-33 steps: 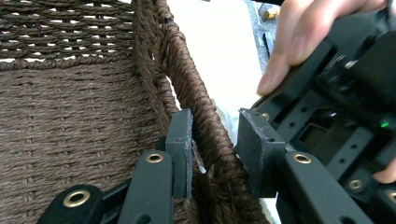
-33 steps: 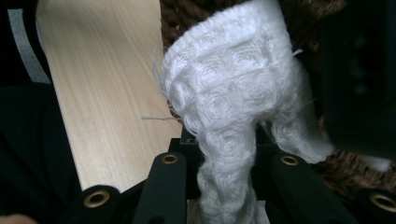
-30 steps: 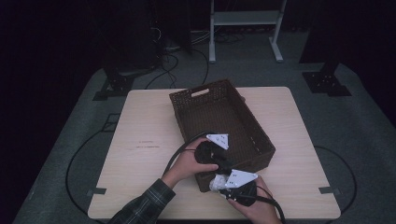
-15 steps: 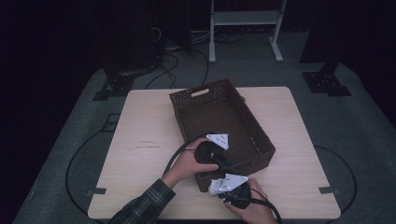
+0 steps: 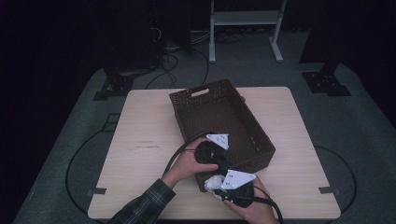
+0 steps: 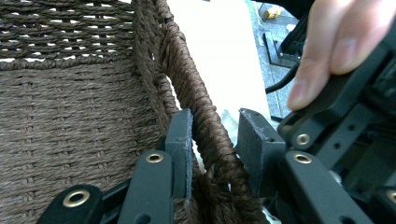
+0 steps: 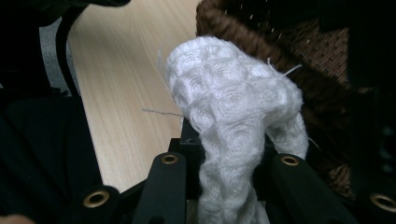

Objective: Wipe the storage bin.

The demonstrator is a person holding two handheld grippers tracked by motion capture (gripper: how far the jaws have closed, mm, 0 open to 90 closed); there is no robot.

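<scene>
A brown wicker basket (image 5: 201, 91) stands on the wooden table (image 5: 144, 121). My left gripper (image 5: 225, 163) straddles its near wall, one jaw inside and one outside, and the pads press on the braided rim (image 6: 205, 116). My right gripper (image 5: 220, 188) sits just in front of the basket's near corner, shut on a bunched white knitted cloth (image 5: 213, 183). In the right gripper view the cloth (image 7: 233, 102) bulges up from between the pads of the gripper (image 7: 229, 144), with the basket's rim (image 7: 229, 28) just behind it.
In the left gripper view, the hand (image 6: 336, 42) on the right gripper's body (image 6: 345, 126) is close to the basket wall (image 6: 70, 130). Black cables trail off the table's near edge (image 5: 177, 154). Bare tabletop lies left and right of the basket.
My right gripper has shifted slightly up and to the right with the white cloth, staying by the basket's near corner. The left gripper has kept its place on the rim.
</scene>
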